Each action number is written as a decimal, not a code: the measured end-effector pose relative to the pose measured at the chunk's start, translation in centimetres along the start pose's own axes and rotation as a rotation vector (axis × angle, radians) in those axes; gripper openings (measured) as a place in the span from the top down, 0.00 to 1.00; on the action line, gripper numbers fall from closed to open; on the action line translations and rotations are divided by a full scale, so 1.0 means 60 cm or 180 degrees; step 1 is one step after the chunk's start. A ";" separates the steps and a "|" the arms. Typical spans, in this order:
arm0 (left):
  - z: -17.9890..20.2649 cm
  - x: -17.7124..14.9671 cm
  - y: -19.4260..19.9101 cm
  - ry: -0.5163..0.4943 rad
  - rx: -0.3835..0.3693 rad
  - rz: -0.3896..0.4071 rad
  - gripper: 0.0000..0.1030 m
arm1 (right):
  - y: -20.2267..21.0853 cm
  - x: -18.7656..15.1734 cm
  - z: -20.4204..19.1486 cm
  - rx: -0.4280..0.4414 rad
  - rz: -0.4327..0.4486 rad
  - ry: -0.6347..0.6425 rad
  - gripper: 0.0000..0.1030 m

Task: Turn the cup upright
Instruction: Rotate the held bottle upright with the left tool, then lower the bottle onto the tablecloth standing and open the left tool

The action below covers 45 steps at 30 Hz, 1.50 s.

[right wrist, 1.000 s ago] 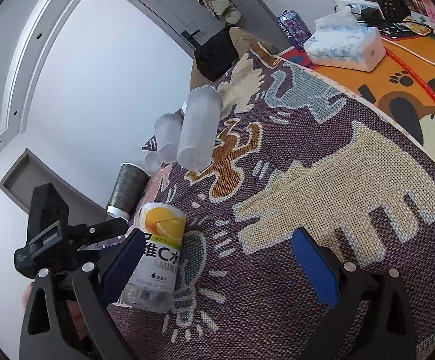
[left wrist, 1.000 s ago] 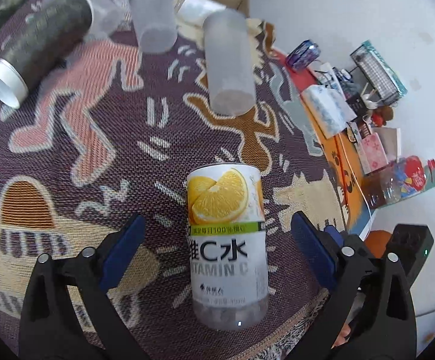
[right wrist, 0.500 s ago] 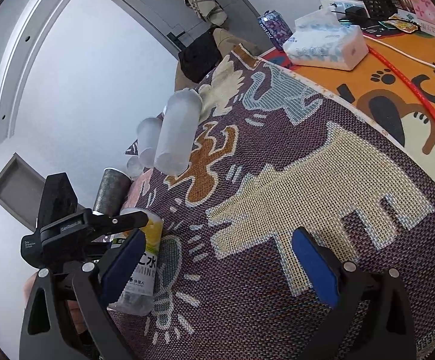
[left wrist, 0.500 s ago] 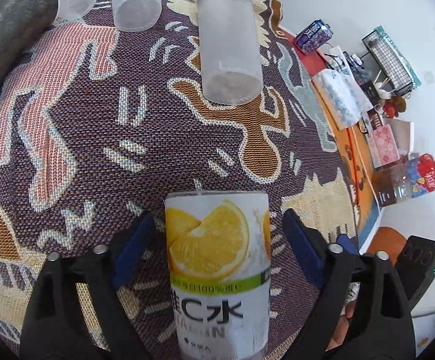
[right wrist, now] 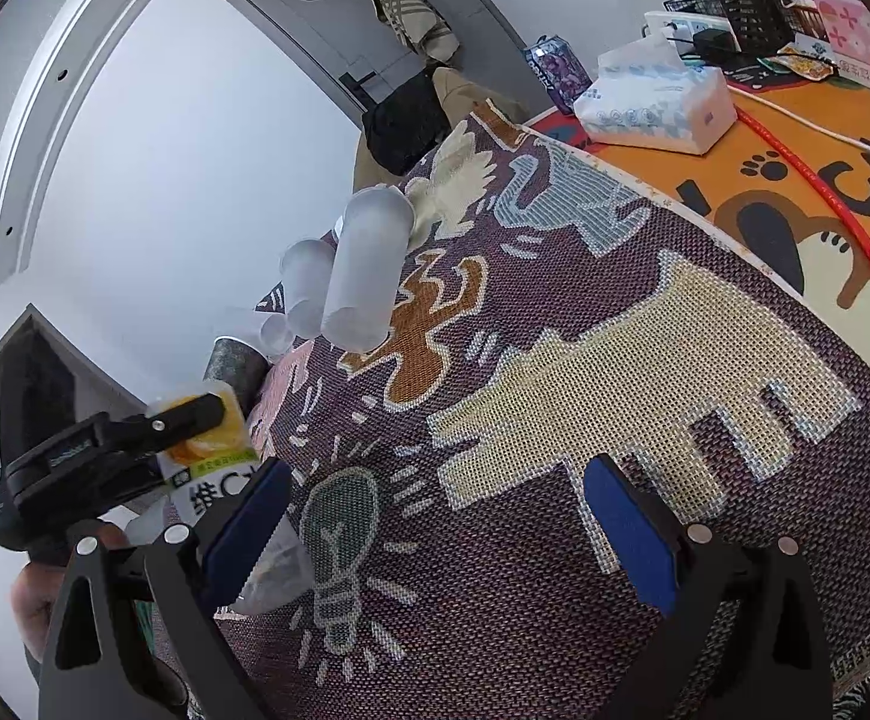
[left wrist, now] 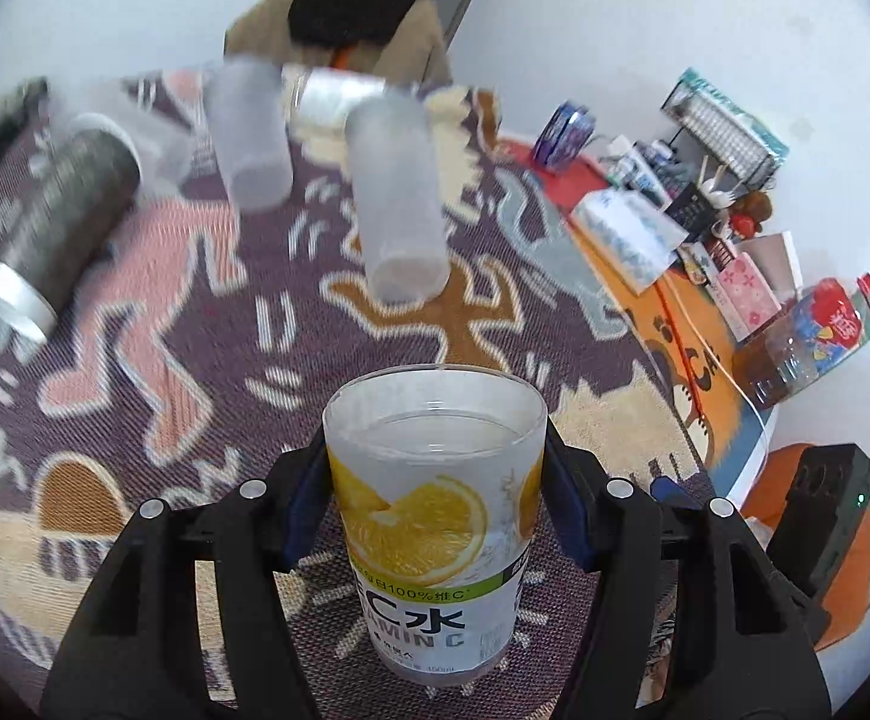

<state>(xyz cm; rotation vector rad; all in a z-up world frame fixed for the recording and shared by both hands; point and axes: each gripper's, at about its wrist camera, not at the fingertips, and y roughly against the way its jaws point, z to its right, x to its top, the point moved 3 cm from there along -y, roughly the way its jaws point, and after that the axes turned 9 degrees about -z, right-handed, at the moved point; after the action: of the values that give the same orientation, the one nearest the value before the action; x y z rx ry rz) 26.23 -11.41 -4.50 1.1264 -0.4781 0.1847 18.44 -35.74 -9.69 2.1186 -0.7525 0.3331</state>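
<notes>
Cup (left wrist: 435,516) clamped, left claw (left wrist: 435,510); right claw (right wrist: 429,534) gapes.

The table (right wrist: 645,540) was covered by a purple woven cloth (right wrist: 555,630) patterned with cartoon figures, and beside it lay an orange mat (right wrist: 795,180) printed with paw marks. Plain white walls (right wrist: 165,150) with raised moulding stood behind, and a grey door (right wrist: 375,30) had clothes and a dark bag hanging on it. Soft, even daylight filled the room, with no hard shadows.
</notes>
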 end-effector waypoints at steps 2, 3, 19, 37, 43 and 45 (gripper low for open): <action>0.014 -0.002 0.023 -0.0172 0.0162 0.0223 0.40 | 0.004 -0.001 -0.006 -0.0008 0.0016 0.0034 0.07; 0.020 -0.003 0.032 -0.0227 0.0188 0.0311 0.40 | 0.005 -0.001 -0.008 -0.0019 0.0026 0.0049 0.07; 0.058 -0.022 0.044 -0.0597 0.0496 0.1206 0.40 | 0.033 0.003 0.015 -0.0235 0.0273 -0.0035 0.07; 0.072 -0.054 0.009 -0.0688 0.0614 0.1390 0.32 | 0.043 0.000 0.017 -0.0246 0.0336 -0.0039 0.07; 0.058 -0.053 0.030 -0.0537 0.0540 0.1245 0.11 | 0.046 -0.004 0.004 -0.0217 0.0337 -0.0003 0.07; 0.059 -0.053 0.044 -0.0526 0.0528 0.1298 0.09 | 0.049 -0.007 -0.003 -0.0206 0.0340 0.0025 0.07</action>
<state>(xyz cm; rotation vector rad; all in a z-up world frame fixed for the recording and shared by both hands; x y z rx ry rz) 21.44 -13.14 -2.58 1.2018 -0.8512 0.4963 16.31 -36.80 -7.92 2.0197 -0.8626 0.3694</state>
